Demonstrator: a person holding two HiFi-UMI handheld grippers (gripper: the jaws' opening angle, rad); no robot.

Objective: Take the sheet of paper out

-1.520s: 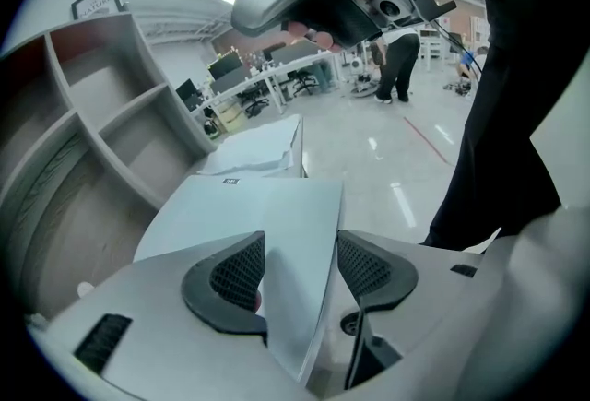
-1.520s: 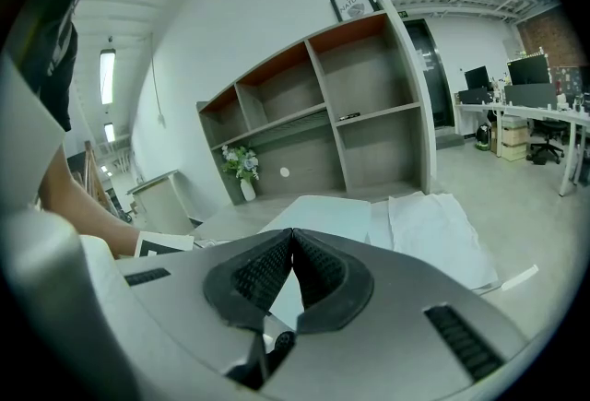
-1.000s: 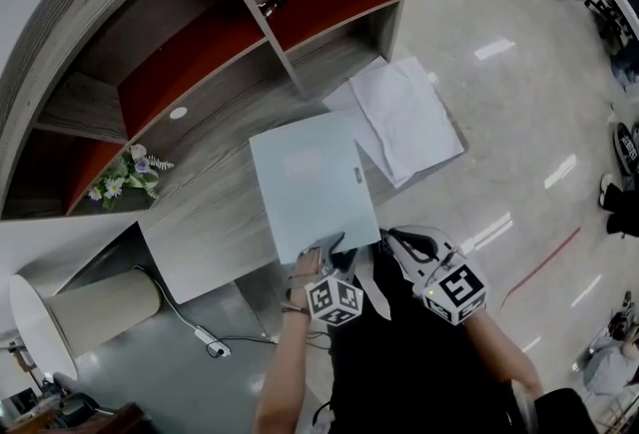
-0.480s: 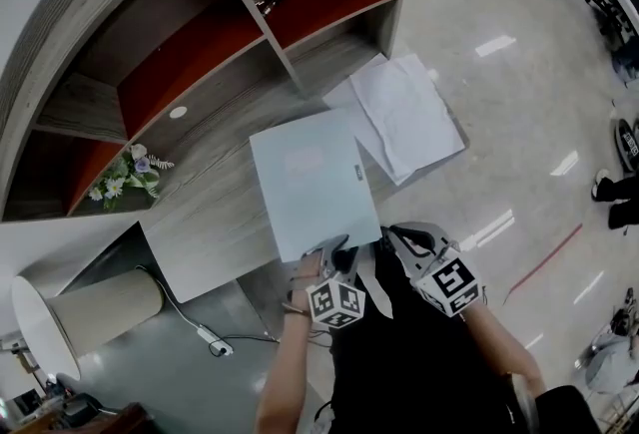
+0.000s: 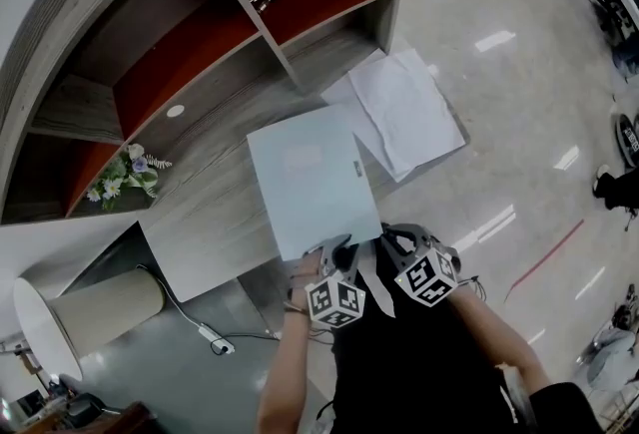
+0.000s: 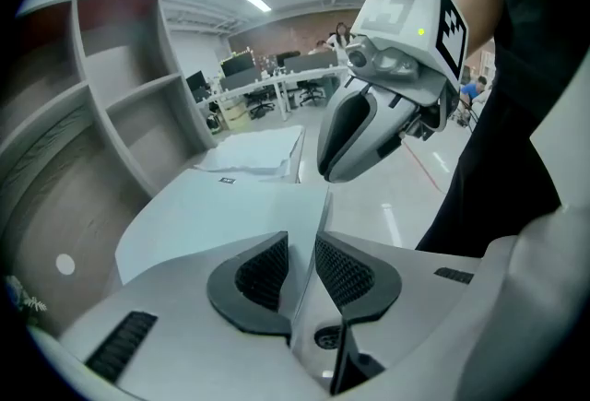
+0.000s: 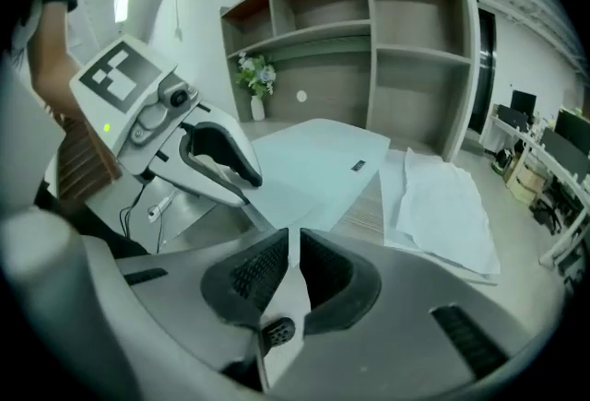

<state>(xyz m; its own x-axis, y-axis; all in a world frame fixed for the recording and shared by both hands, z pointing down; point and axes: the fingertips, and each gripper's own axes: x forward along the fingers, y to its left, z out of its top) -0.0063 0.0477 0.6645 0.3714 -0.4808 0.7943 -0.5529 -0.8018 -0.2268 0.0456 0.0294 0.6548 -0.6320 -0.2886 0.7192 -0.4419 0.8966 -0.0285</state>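
**A:** Two things noted: left gripper [image 6: 300, 247] is held at the pale blue folder's [image 5: 312, 181] near edge, jaws closing with that edge between them, not pinched yet.

**B:** Yep. Right gripper [image 7: 295, 242] is clamped together on nothing, by the folder's near right corner. Paper sheets [image 5: 404, 113] are laid just past its far right corner.

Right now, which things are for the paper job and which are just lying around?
For the job: folder; left gripper, jaws closing with the folder's edge between them; right gripper, shut, by the folder's corner.
Just lying about: white papers beside the folder; flowers; lamp; cable.
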